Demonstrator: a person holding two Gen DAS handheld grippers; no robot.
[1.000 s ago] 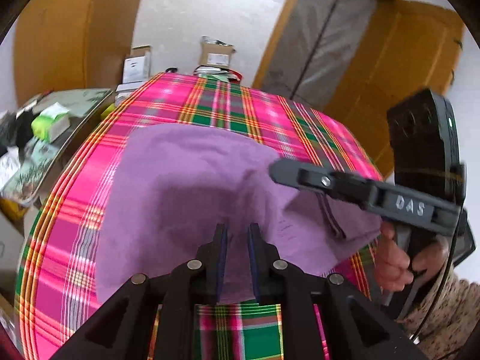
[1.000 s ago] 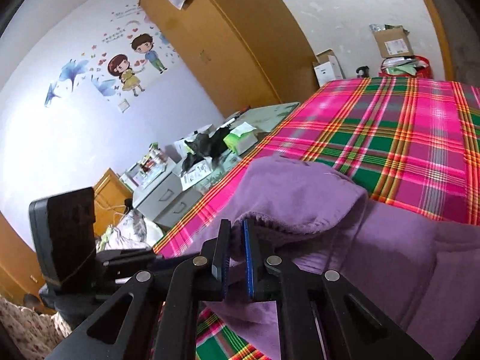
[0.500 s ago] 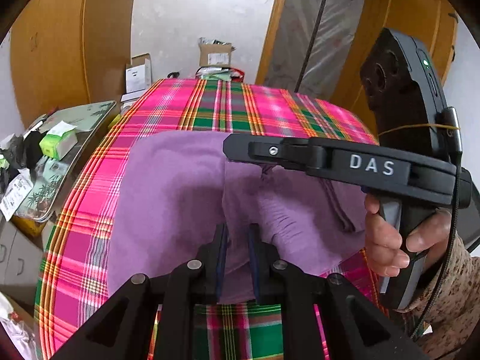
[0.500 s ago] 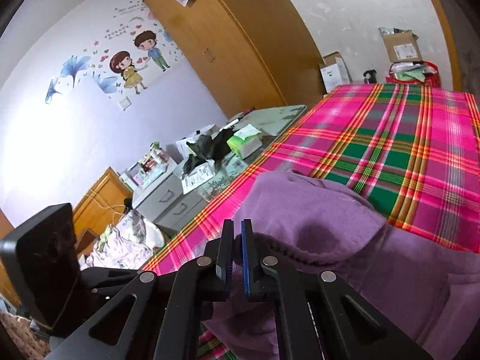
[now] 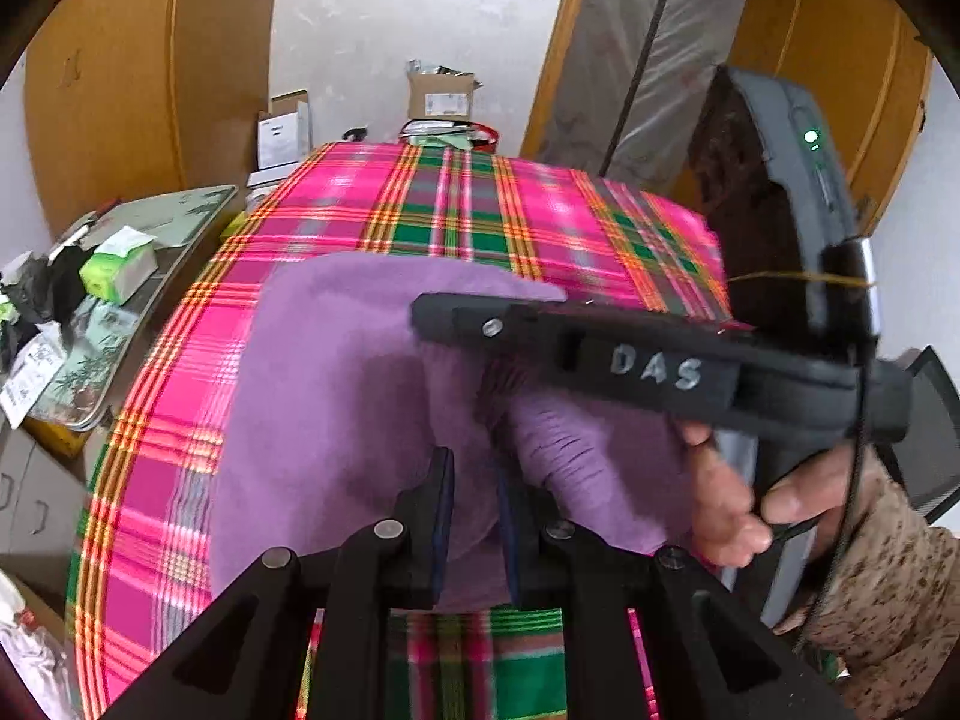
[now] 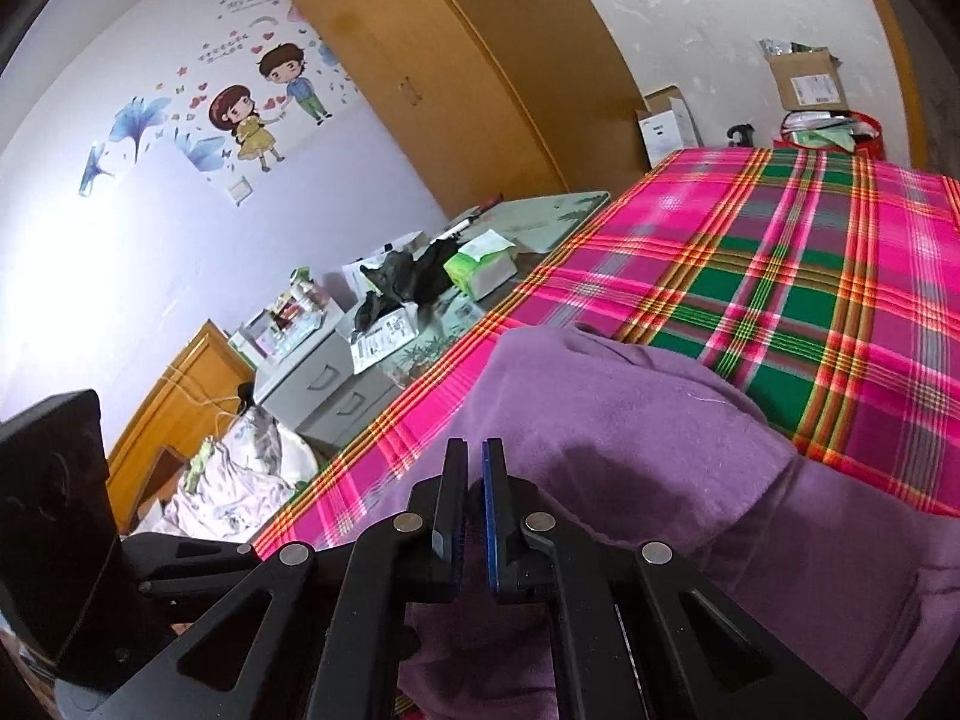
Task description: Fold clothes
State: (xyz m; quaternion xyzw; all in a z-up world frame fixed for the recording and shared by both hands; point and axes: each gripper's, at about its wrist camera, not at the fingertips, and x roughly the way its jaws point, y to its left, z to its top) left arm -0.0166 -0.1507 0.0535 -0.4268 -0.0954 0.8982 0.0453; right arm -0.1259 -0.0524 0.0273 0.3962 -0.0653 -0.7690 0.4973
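A: Room? 
B: Bedroom. Wooden wardrobe (image 6: 456,54) by the far wall, bed with plaid sheet (image 5: 456,222) in pink and green. Cluttered side table (image 6: 420,300) just beside the bed's edge.

A: Garment? 
B: Purple sweater (image 5: 336,396) lies on the bed's near half, partly folded, one layer doubled over the rest.

A: Left gripper? 
B: Left gripper (image 5: 471,516) at the bed's near edge, fingers narrowly apart with the sweater's hem between them, looks clamped.

A: Right? 
B: Right gripper (image 6: 474,510) nearly closed, pinching a fold of purple cloth lifted off the bed. Person's hand (image 5: 738,498) on its handle, patterned sleeve (image 5: 888,588) behind.
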